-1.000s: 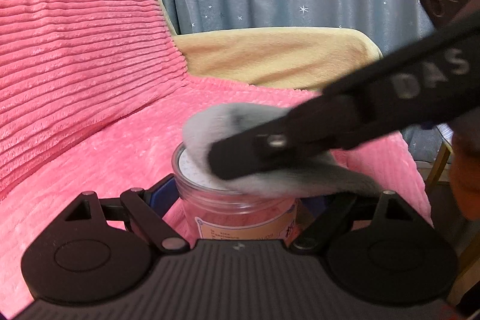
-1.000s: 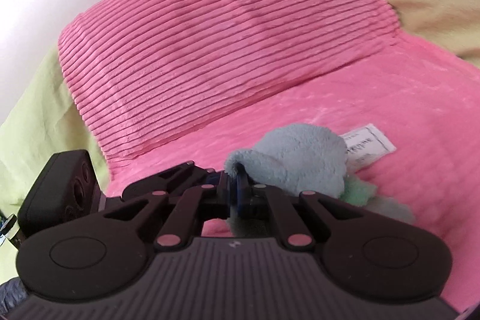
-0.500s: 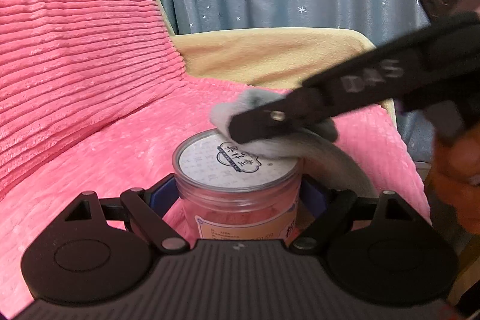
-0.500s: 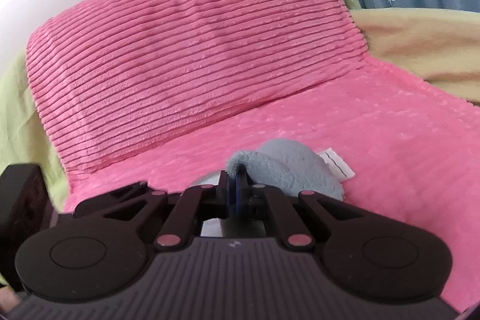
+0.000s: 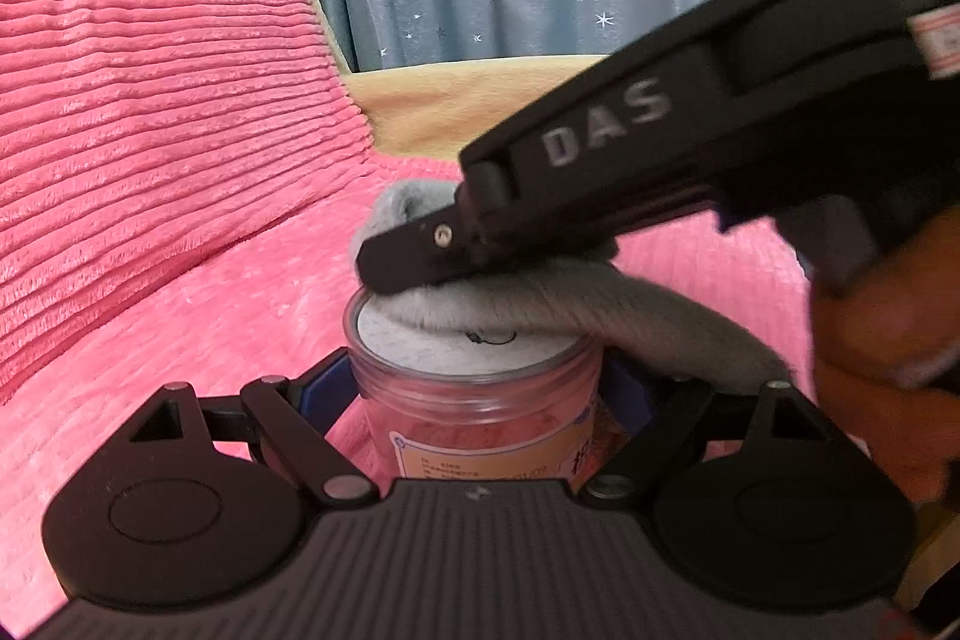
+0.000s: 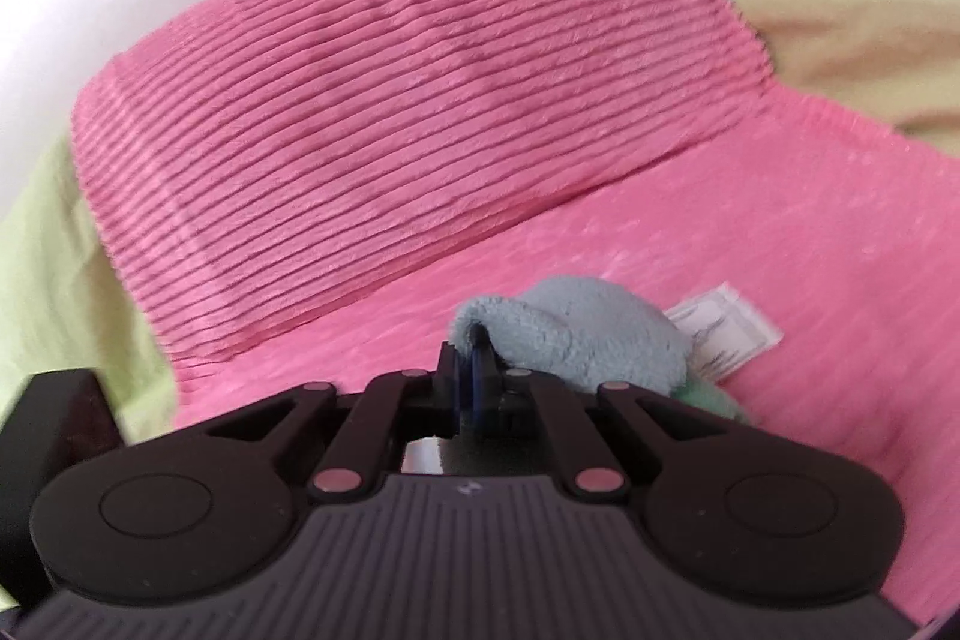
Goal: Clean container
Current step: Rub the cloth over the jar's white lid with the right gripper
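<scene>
Left wrist view: container [image 5: 474,400] gripped between left tongs [image 5: 477,388], right tongs [image 5: 420,262] pinching cloth [image 5: 540,304] atop it.

The right gripper [image 5: 384,268] is back down over the jar's lid [image 5: 456,346], pressing the grey cloth [image 5: 558,304] across its far half again, where half a second ago the printed top lay mostly uncovered.
</scene>
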Demonstrator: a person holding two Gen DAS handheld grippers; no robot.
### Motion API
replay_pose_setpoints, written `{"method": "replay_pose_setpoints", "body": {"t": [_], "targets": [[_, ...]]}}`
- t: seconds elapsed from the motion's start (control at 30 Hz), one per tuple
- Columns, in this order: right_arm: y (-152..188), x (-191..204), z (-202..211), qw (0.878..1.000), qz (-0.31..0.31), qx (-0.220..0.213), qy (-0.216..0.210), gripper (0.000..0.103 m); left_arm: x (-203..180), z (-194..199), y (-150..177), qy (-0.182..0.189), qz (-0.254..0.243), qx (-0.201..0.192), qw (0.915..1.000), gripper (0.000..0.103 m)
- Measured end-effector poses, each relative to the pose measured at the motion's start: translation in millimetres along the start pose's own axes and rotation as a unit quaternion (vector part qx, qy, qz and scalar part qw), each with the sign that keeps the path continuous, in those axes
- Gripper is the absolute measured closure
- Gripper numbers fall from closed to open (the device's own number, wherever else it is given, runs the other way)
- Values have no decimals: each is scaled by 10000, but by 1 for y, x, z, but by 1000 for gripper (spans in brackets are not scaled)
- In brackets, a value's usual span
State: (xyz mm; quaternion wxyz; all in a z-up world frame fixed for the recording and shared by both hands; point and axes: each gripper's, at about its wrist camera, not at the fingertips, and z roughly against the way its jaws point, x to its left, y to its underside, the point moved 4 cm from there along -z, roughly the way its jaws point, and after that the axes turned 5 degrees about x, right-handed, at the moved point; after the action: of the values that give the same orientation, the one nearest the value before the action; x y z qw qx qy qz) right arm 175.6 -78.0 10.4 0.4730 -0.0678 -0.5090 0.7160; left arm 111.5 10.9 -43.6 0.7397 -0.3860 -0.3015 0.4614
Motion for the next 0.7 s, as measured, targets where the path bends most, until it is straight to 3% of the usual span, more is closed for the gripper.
{"method": "replay_pose_setpoints", "body": {"t": [0.1, 0.33, 0.7], "targets": [[-2, -8, 5, 9999, -26, -17, 168, 102, 1, -1, -1, 23, 8, 6, 10000, 17], [11, -7, 30, 9998, -90, 163, -10, 101, 1, 0, -1, 21, -2, 19, 10000, 17], [2, 6, 0, 9997, -54, 143, -194, 102, 0, 1, 0, 11, 36, 14, 10000, 18]]}}
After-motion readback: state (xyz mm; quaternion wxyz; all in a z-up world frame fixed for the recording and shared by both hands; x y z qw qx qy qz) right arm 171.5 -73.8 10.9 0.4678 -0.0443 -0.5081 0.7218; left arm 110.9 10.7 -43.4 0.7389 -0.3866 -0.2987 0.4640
